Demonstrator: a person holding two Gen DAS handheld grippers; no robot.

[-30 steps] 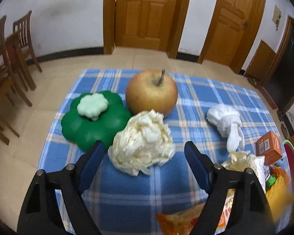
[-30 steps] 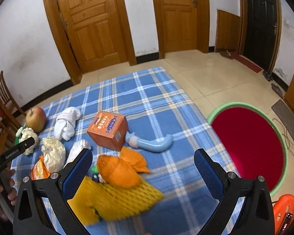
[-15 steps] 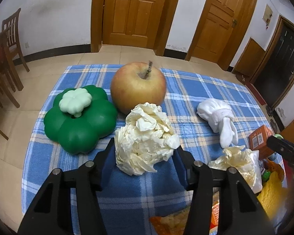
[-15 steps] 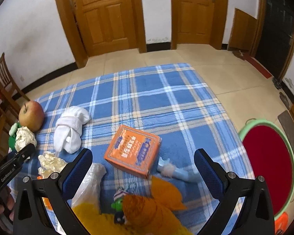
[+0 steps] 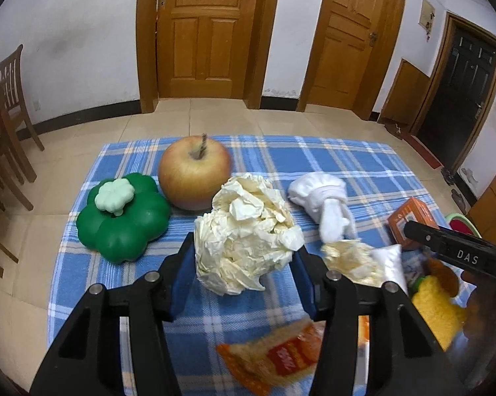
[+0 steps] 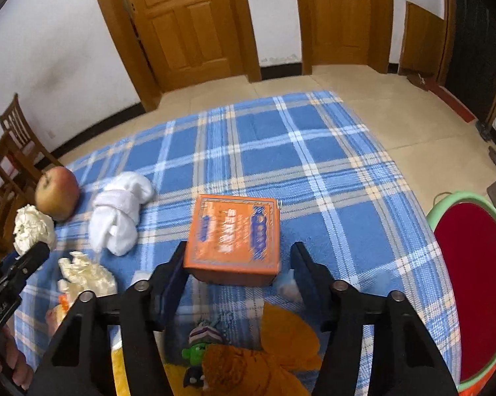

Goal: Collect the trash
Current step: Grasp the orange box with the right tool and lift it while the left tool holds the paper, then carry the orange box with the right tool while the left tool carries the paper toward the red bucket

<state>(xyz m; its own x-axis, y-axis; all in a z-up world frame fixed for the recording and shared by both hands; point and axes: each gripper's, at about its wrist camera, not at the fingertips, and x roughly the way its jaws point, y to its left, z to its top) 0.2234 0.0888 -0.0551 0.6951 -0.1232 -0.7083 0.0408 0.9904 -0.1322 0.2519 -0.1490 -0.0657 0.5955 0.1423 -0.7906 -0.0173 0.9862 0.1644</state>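
Observation:
My left gripper (image 5: 244,264) is shut on a crumpled cream paper ball (image 5: 248,231), lifted a little above the blue plaid cloth (image 5: 314,158). My right gripper (image 6: 238,264) has narrowed around an orange carton (image 6: 234,234); its pads stand close to the carton's near corners, and contact is unclear. The paper ball also shows in the right wrist view (image 6: 33,229). A second crumpled paper (image 6: 86,275), an orange snack wrapper (image 5: 277,356) and orange peel (image 6: 287,340) lie on the cloth. A red bin with a green rim (image 6: 472,264) stands on the floor to the right.
An apple (image 5: 195,176), a green pumpkin toy (image 5: 122,217) and a rolled white cloth (image 5: 324,201) sit on the cloth. A yellow foam net (image 5: 436,310) and a small green toy (image 6: 198,349) lie near its front. Wooden chairs (image 5: 3,125) stand left.
My left gripper closed on the paper ball and raised it. My right gripper moved forward over the cloth and its fingers narrowed around the orange carton.

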